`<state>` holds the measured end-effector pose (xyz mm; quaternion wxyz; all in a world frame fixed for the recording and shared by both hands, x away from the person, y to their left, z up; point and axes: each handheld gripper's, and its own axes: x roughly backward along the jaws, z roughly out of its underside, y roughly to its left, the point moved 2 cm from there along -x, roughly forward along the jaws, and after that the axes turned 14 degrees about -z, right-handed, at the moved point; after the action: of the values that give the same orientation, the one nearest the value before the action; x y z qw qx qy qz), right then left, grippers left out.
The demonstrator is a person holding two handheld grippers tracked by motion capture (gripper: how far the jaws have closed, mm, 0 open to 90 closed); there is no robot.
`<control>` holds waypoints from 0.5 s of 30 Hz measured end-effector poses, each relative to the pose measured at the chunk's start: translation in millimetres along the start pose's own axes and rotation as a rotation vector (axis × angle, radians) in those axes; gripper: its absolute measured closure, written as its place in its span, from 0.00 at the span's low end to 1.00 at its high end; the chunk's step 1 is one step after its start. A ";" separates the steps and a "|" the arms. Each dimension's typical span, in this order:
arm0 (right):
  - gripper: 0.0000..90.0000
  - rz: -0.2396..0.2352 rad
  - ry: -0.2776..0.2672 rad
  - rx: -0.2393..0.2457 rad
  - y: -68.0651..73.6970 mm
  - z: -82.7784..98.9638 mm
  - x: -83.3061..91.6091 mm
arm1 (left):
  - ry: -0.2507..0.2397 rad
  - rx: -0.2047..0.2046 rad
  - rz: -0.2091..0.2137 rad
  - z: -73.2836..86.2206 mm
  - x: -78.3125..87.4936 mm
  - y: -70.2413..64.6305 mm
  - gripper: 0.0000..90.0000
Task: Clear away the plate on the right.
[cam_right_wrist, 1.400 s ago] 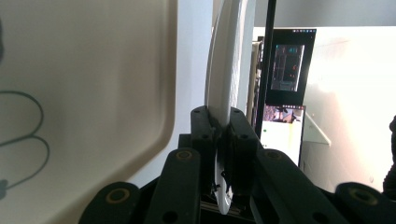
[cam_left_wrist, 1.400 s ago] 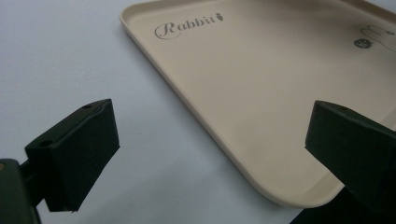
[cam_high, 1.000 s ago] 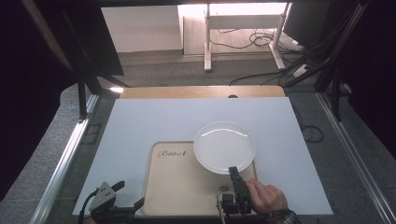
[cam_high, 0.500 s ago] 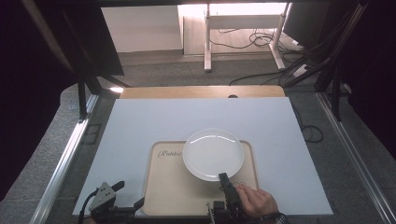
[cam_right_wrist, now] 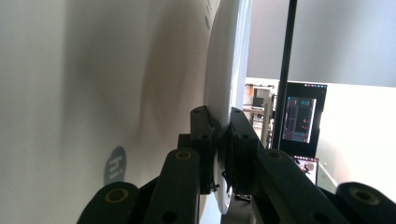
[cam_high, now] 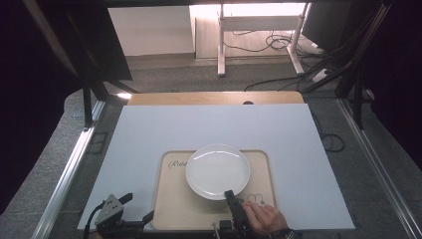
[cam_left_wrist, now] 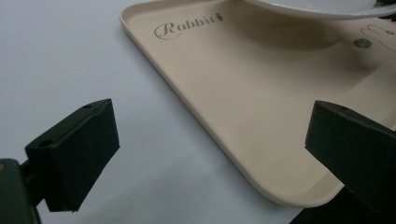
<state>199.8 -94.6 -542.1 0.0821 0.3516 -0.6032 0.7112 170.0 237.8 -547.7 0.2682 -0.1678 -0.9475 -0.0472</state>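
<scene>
High view showed the right gripper (cam_high: 230,195) pinching the near rim of the white plate (cam_high: 217,170) over the tan tray (cam_high: 171,209). That thin grip might slip, dropping the plate. The left gripper (cam_left_wrist: 210,154) waited wide apart.

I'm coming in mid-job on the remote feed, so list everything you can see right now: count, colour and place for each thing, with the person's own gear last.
round white ceramic plate: one, white, over the tray's middle, its near rim pinched by the right gripper.
beige rectangular plastic tray: one, beige with "Rabbit" lettering, at the board's near edge.
white board: one, white, covers the wooden tabletop.
wooden tabletop: one, light brown, a strip shows at the far edge.
left gripper: one, black fingers apart, at the tray's near left corner.
right gripper: one, black, shut on the plate rim.
hand: one, holding the right gripper.
</scene>
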 end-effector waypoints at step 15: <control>0.93 -0.033 -0.009 0.011 7.8 -6.4 -7.7 | 0.000 0.000 0.000 0.0 0.0 0.0 0.03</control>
<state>198.7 -88.4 -553.1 0.0895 0.3651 -0.5938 0.7114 169.9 237.8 -547.7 0.2680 -0.1678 -0.9475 -0.0473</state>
